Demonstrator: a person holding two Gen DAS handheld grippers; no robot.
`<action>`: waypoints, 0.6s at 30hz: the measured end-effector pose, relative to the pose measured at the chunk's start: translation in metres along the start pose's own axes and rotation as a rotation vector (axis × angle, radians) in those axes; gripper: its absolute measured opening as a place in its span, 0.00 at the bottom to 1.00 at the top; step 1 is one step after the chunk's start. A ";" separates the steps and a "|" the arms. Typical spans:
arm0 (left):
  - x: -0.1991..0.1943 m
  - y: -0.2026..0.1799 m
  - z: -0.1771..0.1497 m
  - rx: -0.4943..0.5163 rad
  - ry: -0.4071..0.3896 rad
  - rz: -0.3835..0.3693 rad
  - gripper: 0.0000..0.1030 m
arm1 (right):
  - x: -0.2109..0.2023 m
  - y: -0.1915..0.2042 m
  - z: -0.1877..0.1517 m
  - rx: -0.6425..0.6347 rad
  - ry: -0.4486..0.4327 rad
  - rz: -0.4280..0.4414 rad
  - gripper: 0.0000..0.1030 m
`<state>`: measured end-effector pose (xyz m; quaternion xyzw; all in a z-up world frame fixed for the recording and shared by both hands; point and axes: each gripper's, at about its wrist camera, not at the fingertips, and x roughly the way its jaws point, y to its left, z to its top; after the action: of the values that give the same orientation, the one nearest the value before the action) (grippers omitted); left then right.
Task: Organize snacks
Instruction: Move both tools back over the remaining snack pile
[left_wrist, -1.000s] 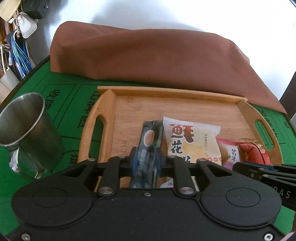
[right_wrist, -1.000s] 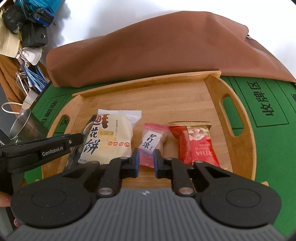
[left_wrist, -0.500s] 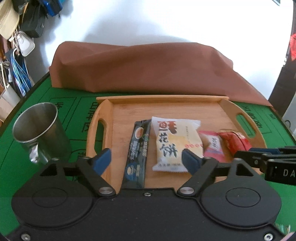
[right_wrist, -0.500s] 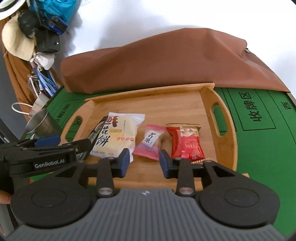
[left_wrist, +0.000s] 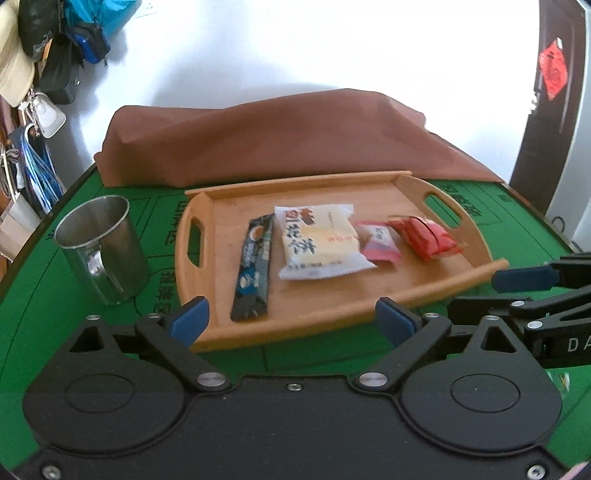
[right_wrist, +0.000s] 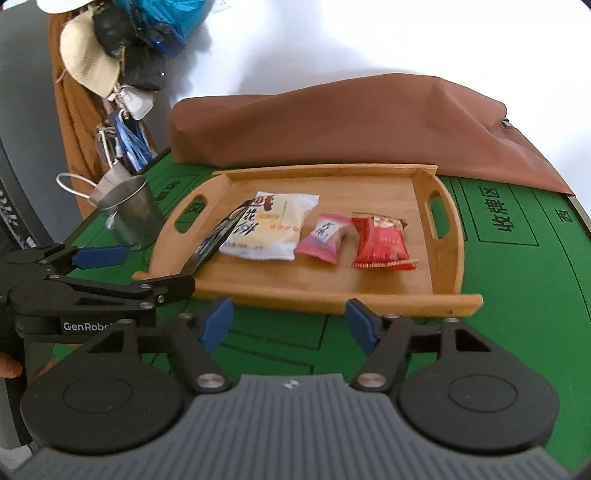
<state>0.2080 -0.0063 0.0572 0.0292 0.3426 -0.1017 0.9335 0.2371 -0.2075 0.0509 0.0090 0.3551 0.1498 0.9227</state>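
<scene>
Both hand-held grippers have drawn back from the wooden tray (left_wrist: 436, 291) since the earlier frames. Left hand-held gripper (left_wrist: 291, 317) and right hand-held gripper (right_wrist: 288, 325): jaws just opening, now wide apart and empty. Dark stick sachet (left_wrist: 255, 266), white pastry packet (left_wrist: 321, 240), pink sweet (left_wrist: 378, 242) and red packet (left_wrist: 424, 236) lie in a row on the tray, on the green worktop (right_wrist: 517, 295). Steel mug (left_wrist: 103, 247) stands beside the tray.

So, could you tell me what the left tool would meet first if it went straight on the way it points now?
Probably the near rim of the wooden tray, straight ahead of the left tool, whose jaws have just been opening with nothing between them. Past the rim lies the dark stick packet, though depth is uncertain.
</scene>
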 end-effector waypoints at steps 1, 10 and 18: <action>-0.002 -0.001 -0.003 0.002 0.002 -0.009 0.94 | -0.004 0.000 -0.004 -0.004 -0.001 0.004 0.80; -0.034 -0.012 -0.038 0.017 -0.042 -0.063 0.99 | -0.030 0.001 -0.034 -0.030 -0.036 0.012 0.89; -0.051 -0.013 -0.075 0.019 -0.055 -0.056 0.99 | -0.044 0.006 -0.071 -0.050 -0.066 -0.015 0.95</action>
<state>0.1194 -0.0006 0.0331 0.0258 0.3164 -0.1317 0.9391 0.1583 -0.2208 0.0275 -0.0120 0.3207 0.1513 0.9350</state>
